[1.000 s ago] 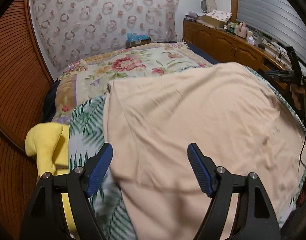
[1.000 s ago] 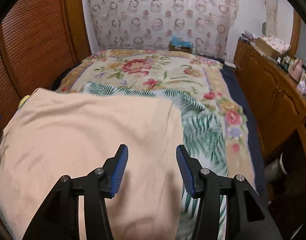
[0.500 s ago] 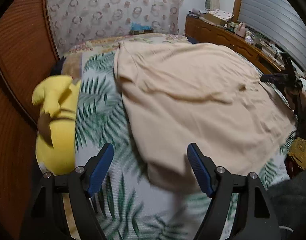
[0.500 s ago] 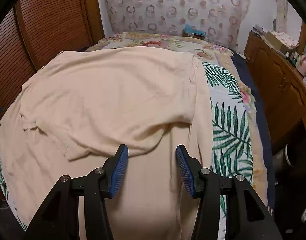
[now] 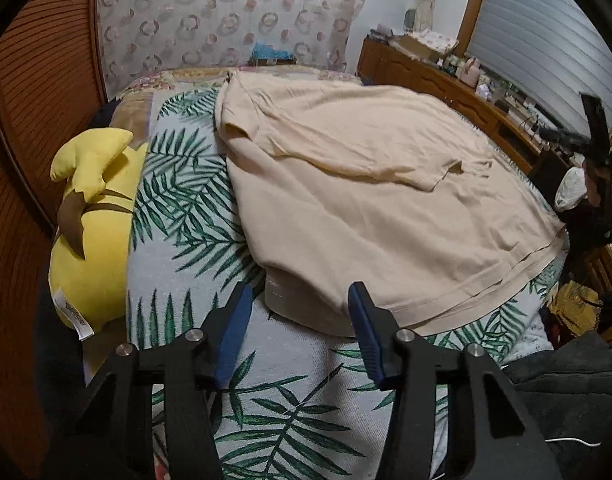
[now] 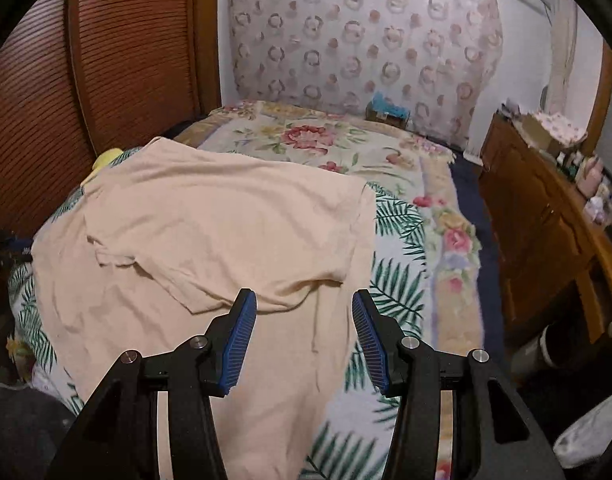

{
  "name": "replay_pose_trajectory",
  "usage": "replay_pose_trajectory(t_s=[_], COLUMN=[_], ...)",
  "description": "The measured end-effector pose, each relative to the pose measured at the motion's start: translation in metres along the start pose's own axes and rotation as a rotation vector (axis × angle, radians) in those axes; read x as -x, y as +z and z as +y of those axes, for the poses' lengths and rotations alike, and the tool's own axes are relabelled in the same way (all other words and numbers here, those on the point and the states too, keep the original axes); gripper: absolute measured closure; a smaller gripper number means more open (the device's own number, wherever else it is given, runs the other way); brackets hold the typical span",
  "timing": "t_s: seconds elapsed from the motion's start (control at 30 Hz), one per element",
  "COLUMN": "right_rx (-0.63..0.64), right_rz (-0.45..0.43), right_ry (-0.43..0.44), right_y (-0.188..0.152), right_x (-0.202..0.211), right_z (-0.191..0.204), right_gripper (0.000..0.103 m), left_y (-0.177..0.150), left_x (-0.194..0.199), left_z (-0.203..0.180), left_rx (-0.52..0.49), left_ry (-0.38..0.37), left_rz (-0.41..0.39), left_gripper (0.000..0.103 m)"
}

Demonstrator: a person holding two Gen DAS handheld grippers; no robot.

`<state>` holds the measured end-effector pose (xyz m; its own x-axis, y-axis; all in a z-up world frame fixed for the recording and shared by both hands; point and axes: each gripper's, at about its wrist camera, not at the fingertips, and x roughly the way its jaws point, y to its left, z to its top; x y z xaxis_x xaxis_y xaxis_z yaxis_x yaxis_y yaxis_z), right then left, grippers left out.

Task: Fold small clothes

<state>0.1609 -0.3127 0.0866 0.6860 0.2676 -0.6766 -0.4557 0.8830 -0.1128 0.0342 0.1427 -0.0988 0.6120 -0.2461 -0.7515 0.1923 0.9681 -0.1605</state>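
Our left gripper [image 5: 298, 312] hangs above the palm-leaf blanket [image 5: 178, 216], its 2 blue pads apart and closing, with nothing pinched between them. Just beyond the fingertips lies the near left corner of the beige shirt [image 5: 365, 208]; the hem runs from there off to the right along the bed's near edge. The pads stand above the cloth corner, and we cannot say they touch it.

Our right gripper [image 6: 304, 324] hovers over the same beige shirt [image 6: 210, 220], jaws spread about as far as the left pair, empty. The shirt's lower body passes under and between the fingers in this view. Just ahead of the tips, a sleeve is folded inward across the body, its cuff edge lying to the left.

The shirt lies spread flat across the bed, on the palm-leaf blanket, with a floral quilt [image 6: 317, 140] farther back toward the patterned headboard cover.

To the left of the shirt, a yellow plush toy [image 5: 94, 232] rests against the bed's side. It carries a white sewn tag [image 5: 72, 312] with dark print too small for us to read.
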Motion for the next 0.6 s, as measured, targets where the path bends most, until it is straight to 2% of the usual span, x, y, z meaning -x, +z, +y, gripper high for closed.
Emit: replay_pose_trajectory(t_s=[0.2,0.23,0.27,0.3,0.47,0.6], right_rx=[-0.016,-0.023,-0.03,-0.035,-0.066,-0.075], right_rz=[0.027,0.032,0.036,0.038,0.06,0.063], right_ry=[0.027,0.042,0.057,0.069,0.125,0.113], right_y=[-0.013,-0.017,-0.02,-0.022,-0.034,-0.041], right_x=[-0.031,-0.038,-0.045,-0.052,-0.079,-0.096], right_z=[0.023,0.026,0.029,0.031,0.041,0.041], right_gripper=[0.051,0.051,0.051,0.051,0.051,0.051], left_y=[-0.003,-0.004,-0.005,-0.006,-0.005,-0.002], left_x=[0.012,0.011,0.008,0.004,-0.017,-0.024], left_z=[0.011,0.011,0.012,0.011,0.004,0.0], left_rx=[0.028,0.028,0.024,0.02,0.008,0.003], left_ry=[0.03,0.033,0.036,0.042,0.049,0.037], left_rz=[-0.03,-0.025,-0.017,-0.005,0.034,0.033], left_gripper=[0.053,0.055,0.064,0.067,0.068,0.068])
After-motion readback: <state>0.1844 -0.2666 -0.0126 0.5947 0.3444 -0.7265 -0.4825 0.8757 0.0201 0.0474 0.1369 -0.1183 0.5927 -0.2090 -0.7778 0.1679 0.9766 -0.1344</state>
